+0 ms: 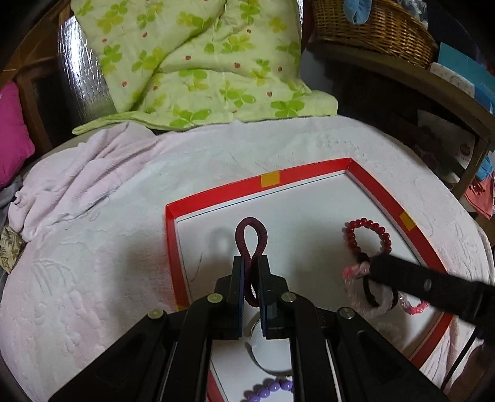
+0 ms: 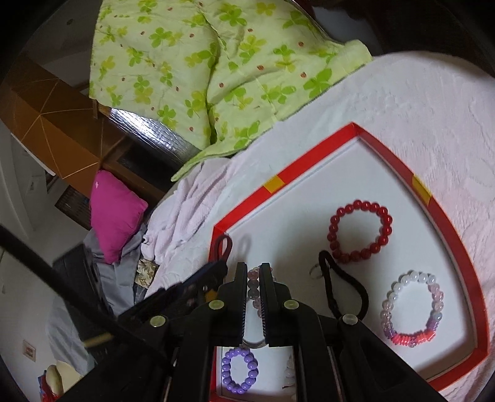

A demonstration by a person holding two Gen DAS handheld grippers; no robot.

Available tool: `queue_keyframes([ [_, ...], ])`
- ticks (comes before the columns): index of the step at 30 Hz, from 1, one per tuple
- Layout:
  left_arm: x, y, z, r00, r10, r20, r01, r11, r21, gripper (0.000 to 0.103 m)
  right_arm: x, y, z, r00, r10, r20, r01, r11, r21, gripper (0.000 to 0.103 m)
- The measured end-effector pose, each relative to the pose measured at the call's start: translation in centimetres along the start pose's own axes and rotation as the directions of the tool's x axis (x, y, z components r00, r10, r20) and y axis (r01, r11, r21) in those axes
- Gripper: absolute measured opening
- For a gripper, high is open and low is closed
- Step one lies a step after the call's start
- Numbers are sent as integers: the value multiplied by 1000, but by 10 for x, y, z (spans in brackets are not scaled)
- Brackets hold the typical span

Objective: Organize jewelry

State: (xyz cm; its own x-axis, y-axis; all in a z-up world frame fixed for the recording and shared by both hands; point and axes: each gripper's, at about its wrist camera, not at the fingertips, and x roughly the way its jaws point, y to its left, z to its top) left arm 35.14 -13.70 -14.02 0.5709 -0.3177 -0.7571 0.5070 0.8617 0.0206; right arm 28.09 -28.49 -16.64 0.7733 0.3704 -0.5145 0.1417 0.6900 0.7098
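A red-rimmed box (image 1: 312, 170) with a white floor lies on the pale pink blanket. My left gripper (image 1: 251, 258) is shut on a dark maroon hair tie (image 1: 251, 233), held above the box's left part; it also shows in the right wrist view (image 2: 223, 245). My right gripper (image 2: 253, 266) is nearly shut with nothing between its fingers, above the box; it reaches in from the right in the left wrist view (image 1: 376, 266). In the box lie a red bead bracelet (image 2: 360, 230), a black hair tie (image 2: 343, 284), a white-pink bead bracelet (image 2: 413, 312), a purple bead bracelet (image 2: 239, 369) and a pale pink bead bracelet (image 2: 254, 289).
A green clover-print quilt (image 1: 198, 62) lies behind the box. A magenta cushion (image 2: 116, 213) is at the left. A wicker basket (image 1: 371, 27) stands on a wooden shelf at the back right. The blanket (image 1: 92, 247) surrounds the box.
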Motion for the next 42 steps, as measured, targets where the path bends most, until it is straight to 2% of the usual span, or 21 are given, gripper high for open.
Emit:
queue_keyframes([
  [6, 20, 1, -1, 997, -10, -81, 10, 1000, -6, 9, 13, -8, -3, 999, -13, -31, 14, 1000, 28, 9],
  [9, 24, 5, -2, 995, -29, -94, 28, 999, -21, 9, 18, -10, -5, 999, -23, -37, 25, 999, 36, 9],
  [11, 24, 4, -2, 994, -37, -99, 35, 999, -21, 10, 19, -11, -5, 999, -34, -37, 35, 999, 41, 12],
  [13, 22, 4, -1, 995, -29, -98, 28, 1000, -14, 22, 19, -11, -6, 999, -43, -32, 44, 998, 41, 12],
  [14, 22, 3, -1, 995, -23, -94, 22, 1000, -10, 33, 19, -12, -5, 998, -52, -27, 53, 998, 40, 12],
  [15, 20, 3, -1, 996, -11, -88, 10, 1000, -3, 41, 18, -12, -5, 998, -61, -24, 62, 997, 40, 13],
  [18, 12, 1, -1, 998, 21, -66, -20, 1000, 13, 54, 14, -12, -2, 997, -71, -15, 72, 997, 42, 14],
  [21, 1, -3, 0, 998, 51, -36, -49, 998, 42, 57, 7, -12, 0, 997, -73, -3, 73, 996, 42, 23],
  [26, -28, -9, -6, 993, 118, 24, -120, 990, 75, 68, -11, -8, 5, 998, -61, 30, 60, 998, 35, 23],
  [33, -87, -19, -26, 978, 168, 123, -176, 983, 59, 72, -49, -2, 6, 995, -63, 75, 63, 998, 9, 23],
  [42, -138, -32, -58, 967, 174, 184, -181, 983, 18, 76, -90, 12, -15, 986, -150, 76, 158, 981, -112, 25],
])
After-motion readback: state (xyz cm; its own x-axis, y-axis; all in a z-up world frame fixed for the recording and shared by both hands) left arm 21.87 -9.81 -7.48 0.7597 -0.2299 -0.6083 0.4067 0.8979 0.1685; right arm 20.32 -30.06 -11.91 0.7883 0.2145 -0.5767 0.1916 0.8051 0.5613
